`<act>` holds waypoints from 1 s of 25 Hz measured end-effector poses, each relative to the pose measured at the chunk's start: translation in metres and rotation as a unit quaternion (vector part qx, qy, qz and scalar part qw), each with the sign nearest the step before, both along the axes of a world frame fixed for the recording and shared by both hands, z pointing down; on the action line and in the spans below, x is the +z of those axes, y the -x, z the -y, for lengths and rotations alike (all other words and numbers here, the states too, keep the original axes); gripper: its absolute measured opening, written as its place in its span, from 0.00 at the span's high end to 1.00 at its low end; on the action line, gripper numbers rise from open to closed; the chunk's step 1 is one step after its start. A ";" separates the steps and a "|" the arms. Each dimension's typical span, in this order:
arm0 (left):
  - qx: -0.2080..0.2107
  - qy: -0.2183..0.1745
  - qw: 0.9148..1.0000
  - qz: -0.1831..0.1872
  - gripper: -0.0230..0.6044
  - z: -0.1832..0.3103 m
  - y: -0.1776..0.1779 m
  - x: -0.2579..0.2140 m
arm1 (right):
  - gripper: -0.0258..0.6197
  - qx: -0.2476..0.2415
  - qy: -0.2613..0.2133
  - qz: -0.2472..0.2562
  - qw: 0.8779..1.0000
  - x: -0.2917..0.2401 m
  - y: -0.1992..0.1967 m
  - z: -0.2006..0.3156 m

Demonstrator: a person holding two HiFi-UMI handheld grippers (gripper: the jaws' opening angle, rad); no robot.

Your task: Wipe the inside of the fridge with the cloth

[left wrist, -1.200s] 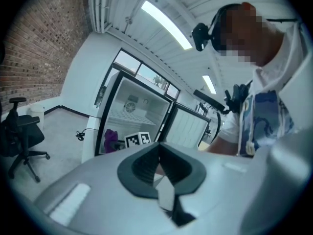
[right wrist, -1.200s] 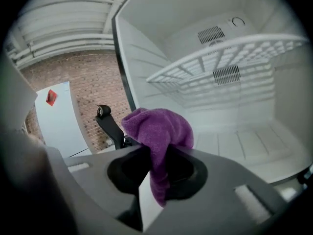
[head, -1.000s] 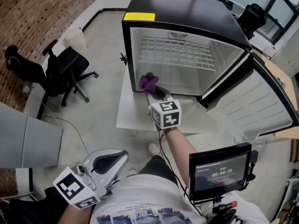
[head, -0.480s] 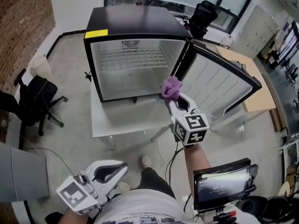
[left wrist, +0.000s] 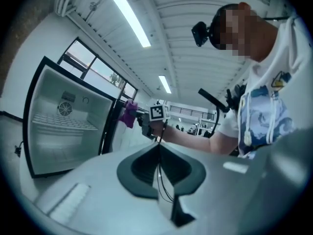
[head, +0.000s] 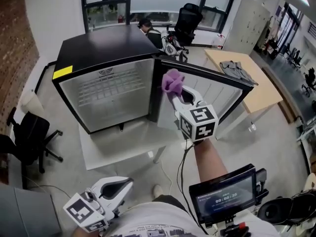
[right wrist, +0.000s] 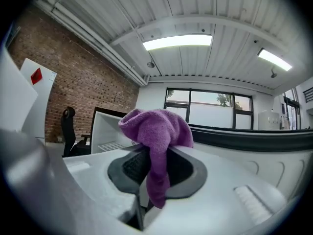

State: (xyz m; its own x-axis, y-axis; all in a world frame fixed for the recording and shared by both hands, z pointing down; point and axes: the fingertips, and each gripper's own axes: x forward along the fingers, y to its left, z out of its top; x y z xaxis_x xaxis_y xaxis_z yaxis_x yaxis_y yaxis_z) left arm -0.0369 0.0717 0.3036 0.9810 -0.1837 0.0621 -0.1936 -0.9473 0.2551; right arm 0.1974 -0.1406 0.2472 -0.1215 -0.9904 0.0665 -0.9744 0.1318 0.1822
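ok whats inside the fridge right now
A white wire shelf and a round fan grille on the back wall, nothing else visible. The purple cloth is outside, in the right gripper. The fridge's right wall is hidden.

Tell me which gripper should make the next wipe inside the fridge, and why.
Right. The right gripper is shut on the cloth, up beside the fridge opening. The left gripper is shut, empty, and low by the person's body.
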 end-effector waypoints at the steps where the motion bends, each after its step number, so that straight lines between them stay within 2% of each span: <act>1: 0.002 -0.004 1.000 0.002 0.96 0.002 -0.007 -0.003 | 0.85 -0.005 0.001 -0.001 1.000 -0.001 -0.003 0.007; 5: 0.000 -0.006 1.000 0.010 0.95 0.013 -0.029 -0.007 | 0.85 -0.005 -0.002 0.006 1.000 -0.002 -0.021 0.020; 10: 0.004 0.000 1.000 0.016 0.95 0.029 -0.053 -0.001 | 0.85 0.019 0.000 0.016 1.000 0.007 -0.058 0.009; 16: 0.040 -0.004 0.999 0.028 0.95 0.028 -0.089 -0.002 | 0.85 0.062 0.005 0.021 0.998 0.009 -0.112 -0.025; 20: 0.069 -0.027 0.996 0.047 0.95 0.029 -0.111 -0.006 | 0.85 0.096 0.008 0.022 0.995 0.011 -0.143 -0.047; 25: 0.106 -0.047 0.992 0.048 0.95 0.025 -0.139 -0.016 | 0.85 0.141 0.013 0.020 0.990 0.015 -0.181 -0.078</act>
